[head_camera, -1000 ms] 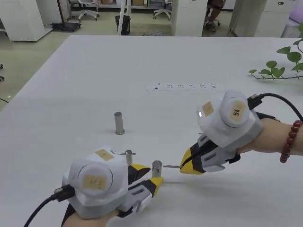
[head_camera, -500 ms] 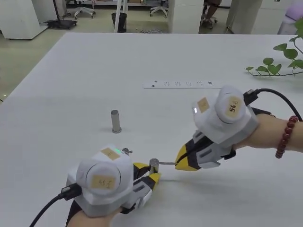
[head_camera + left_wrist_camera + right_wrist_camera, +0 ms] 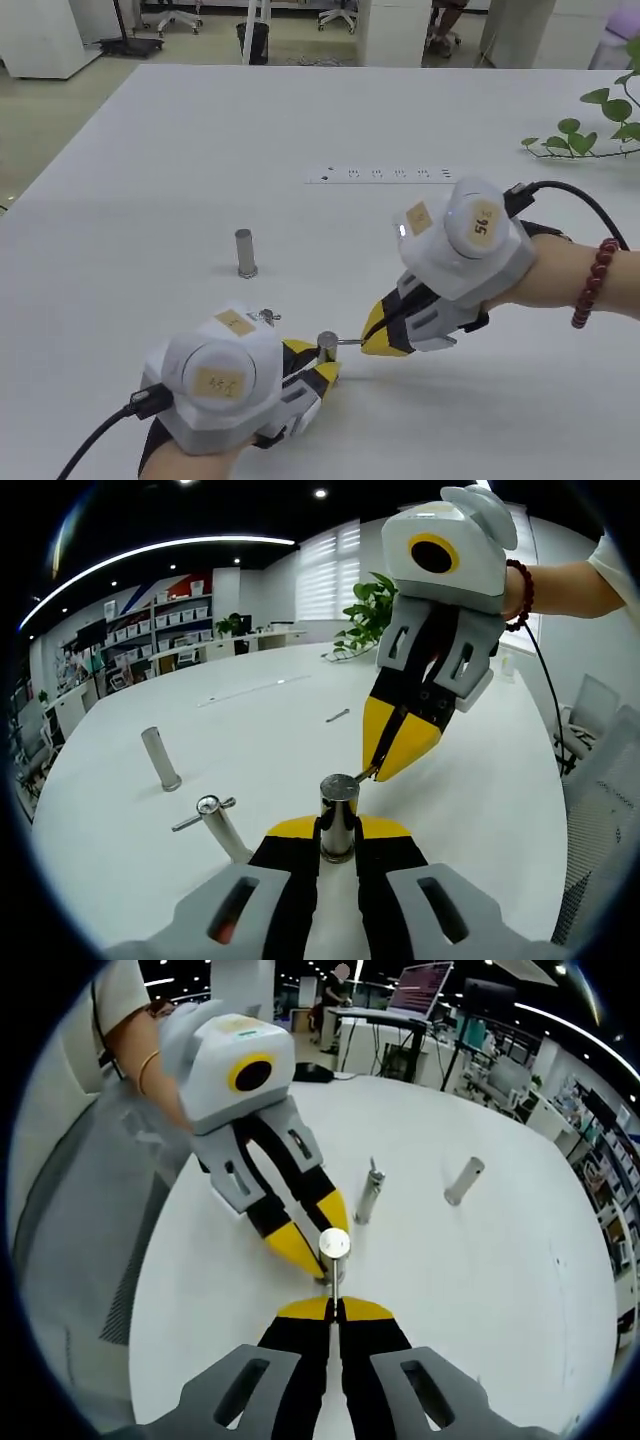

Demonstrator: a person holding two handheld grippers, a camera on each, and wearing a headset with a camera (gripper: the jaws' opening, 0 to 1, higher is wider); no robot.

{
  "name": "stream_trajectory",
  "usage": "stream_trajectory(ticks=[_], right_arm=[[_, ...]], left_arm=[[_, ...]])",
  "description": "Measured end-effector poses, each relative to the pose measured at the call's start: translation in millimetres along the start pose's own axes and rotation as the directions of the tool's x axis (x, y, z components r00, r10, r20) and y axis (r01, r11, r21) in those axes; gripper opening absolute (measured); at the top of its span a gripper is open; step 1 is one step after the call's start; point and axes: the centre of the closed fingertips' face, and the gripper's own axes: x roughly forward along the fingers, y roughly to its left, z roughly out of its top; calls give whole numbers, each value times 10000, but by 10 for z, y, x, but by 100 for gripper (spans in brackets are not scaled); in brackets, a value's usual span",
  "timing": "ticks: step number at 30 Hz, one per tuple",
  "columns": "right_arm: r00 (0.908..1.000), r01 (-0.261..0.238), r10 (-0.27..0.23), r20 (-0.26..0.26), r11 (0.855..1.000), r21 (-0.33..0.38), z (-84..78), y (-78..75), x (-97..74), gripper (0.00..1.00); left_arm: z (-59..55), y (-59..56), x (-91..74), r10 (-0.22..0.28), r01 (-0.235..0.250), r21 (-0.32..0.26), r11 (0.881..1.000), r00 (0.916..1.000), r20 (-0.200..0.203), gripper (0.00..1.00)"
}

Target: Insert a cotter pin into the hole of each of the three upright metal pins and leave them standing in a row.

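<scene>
1. Your left tongs (image 3: 320, 368) (image 3: 340, 832) are still clamped on the shaft of an upright metal pin (image 3: 327, 345) (image 3: 339, 810) (image 3: 334, 1245), which stands on the tabletop (image 3: 200, 150) close in front of you.
2. Your right tongs (image 3: 370, 343) (image 3: 335, 1310) (image 3: 385, 770) are pressed together on a cotter pin (image 3: 350, 343) (image 3: 335, 1285), held level and pointing at that metal pin.
3. Over the last second your right tongs have drawn nearer the metal pin, so less of the cotter pin lies bare between them. Its tip now meets the pin just under the head. You cannot tell how far it has gone in.
4. A second pin (image 3: 266, 318) (image 3: 215, 822) (image 3: 370, 1192) stands just beside your left tongs, with a cotter pin already through its top.
5. A third pin (image 3: 244, 253) (image 3: 160, 758) (image 3: 463, 1180) stands further back, well apart and bare, where it was before.
6. Beyond them a white power strip (image 3: 385, 176) lies flat, and plant leaves (image 3: 600, 130) reach in over the right edge.
7. In the left gripper view a slim metal piece (image 3: 337, 716) lies loose on the tabletop behind your right tongs.
</scene>
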Motion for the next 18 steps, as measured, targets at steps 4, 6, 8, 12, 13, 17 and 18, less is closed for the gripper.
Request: stream_trajectory(ticks=[4, 6, 8, 12, 13, 17, 18], right_arm=[[9999, -21, 20, 105, 9999, 98, 68, 13, 39, 3], [9999, -22, 19, 143, 9998, 190, 89, 16, 51, 3], [9999, -25, 20, 163, 9996, 294, 103, 22, 60, 3], [9999, -22, 16, 137, 9990, 439, 114, 26, 68, 3], [9999, -26, 19, 129, 9986, 537, 118, 27, 71, 3], [9999, -17, 7, 120, 9966, 829, 134, 29, 82, 4], [9999, -15, 4, 123, 9962, 876, 137, 29, 86, 4]], left_arm=[[-13, -5, 8, 47, -47, -153, 9999, 10000, 9, 11], [-15, -10, 8, 71, -70, -168, 9998, 10000, 17, 11], [-22, -8, 12, 74, -74, -187, 9998, 10000, 14, 11], [-31, -8, 15, 88, -88, -254, 9996, 10000, 21, 11], [-31, -9, 15, 91, -91, -261, 9996, 10000, 19, 11], [-33, -10, 17, 125, -125, -232, 9997, 9999, 0, 11], [-33, -10, 17, 123, -123, -236, 9996, 9999, -5, 11]])
